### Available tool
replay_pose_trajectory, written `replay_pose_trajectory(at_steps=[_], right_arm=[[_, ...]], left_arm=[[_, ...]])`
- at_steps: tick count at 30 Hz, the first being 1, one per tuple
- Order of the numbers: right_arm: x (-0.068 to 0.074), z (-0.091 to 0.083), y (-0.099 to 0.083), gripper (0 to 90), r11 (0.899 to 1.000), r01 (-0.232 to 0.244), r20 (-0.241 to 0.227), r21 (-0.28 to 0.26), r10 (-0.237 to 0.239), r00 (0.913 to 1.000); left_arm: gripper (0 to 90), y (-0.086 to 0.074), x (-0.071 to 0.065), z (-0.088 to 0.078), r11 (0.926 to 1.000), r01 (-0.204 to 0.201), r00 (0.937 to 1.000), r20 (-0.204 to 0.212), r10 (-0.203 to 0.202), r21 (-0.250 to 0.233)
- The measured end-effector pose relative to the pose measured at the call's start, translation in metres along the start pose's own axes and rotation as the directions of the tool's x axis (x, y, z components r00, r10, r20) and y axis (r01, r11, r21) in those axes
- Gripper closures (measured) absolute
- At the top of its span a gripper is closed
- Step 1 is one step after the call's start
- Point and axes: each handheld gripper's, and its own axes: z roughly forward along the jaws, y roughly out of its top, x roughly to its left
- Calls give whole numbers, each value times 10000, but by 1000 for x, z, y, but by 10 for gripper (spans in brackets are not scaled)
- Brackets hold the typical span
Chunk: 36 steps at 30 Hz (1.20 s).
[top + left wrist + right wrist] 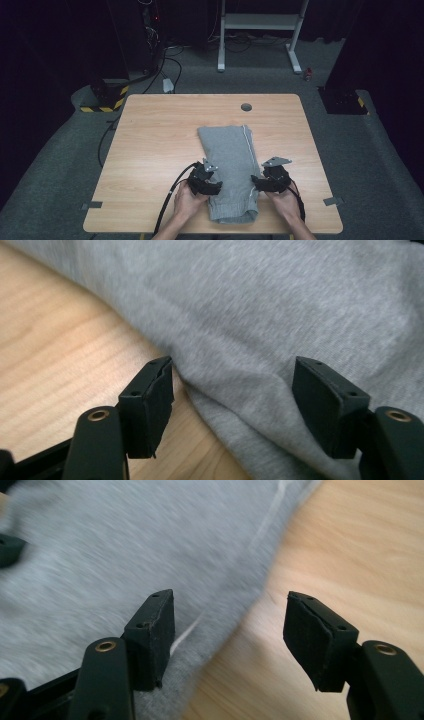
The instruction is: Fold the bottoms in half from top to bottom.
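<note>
Folding is under way, by the look of it; the grey pants (231, 172) are lying folded lengthwise on the table (150, 145), near the front edge, long axis running away from the person, cuffed end nearest. The left gripper (212, 181) and right gripper (256, 182) are flanking the long edges, jaws wide apart, gripping nothing. Next, likely, each is needing to pinch its edge and fold.

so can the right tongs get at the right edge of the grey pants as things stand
Probably yes: the right tongs stand open astride the edge of the grey pants, with bare table beside it and nothing between.
</note>
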Motion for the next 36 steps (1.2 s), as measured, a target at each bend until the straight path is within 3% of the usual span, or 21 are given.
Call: replay_pose_trajectory(at_steps=[3,6,9,11,14,17,20,22,24,26,28,30,32,36], right_arm=[[-4,-2,-5,378,9997,-225,-54,-41,225,9997],[1,1,-8,380,9999,124,65,79,-125,9999],[-4,3,-10,368,10000,20,158,-30,-20,9999],[-5,7,-8,370,9998,120,355,-167,-114,9993],[-8,20,3,373,9992,-143,496,-364,161,9986],[-11,28,15,359,9985,-478,472,-279,491,9977],[-5,16,21,356,9943,-765,47,-742,771,9970],[3,3,20,340,9931,-643,-398,-983,606,9974],[14,-3,15,334,9966,-349,-718,-749,296,9970],[19,-5,6,336,9985,29,-601,-553,-62,9982],[16,-6,-4,335,9989,-77,-583,-469,49,9983],[11,-2,-13,330,9994,-211,-524,-274,197,9984],[9,-1,-15,329,9994,-256,-506,-218,245,9984],[16,-16,-10,354,9935,-404,-717,-1063,329,9969]], left_arm=[[337,0,0,2,10000,-57,9999,-86,57,-58],[336,1,1,3,9993,-353,9989,-300,348,-142],[333,4,7,6,9985,-496,9972,-573,483,-226],[334,9,13,10,9987,-422,9966,-715,402,-268],[337,22,31,18,9997,-18,9953,-966,-5,-239],[329,29,41,15,9978,585,9951,-776,-607,-311],[321,25,29,-8,9953,425,9990,-65,-432,-865],[317,19,17,-18,9964,40,9999,128,-29,-848],[312,10,7,-21,9975,-285,9994,202,298,-642],[314,2,5,-20,9980,-409,9991,60,413,-488],[323,-6,5,-17,9985,-418,9990,-174,412,-363],[325,-11,9,-16,9992,-93,10000,-4,93,-390],[331,-13,9,-20,9972,204,9996,226,-188,-718],[340,-15,3,-25,9971,-235,9996,150,246,-722]])
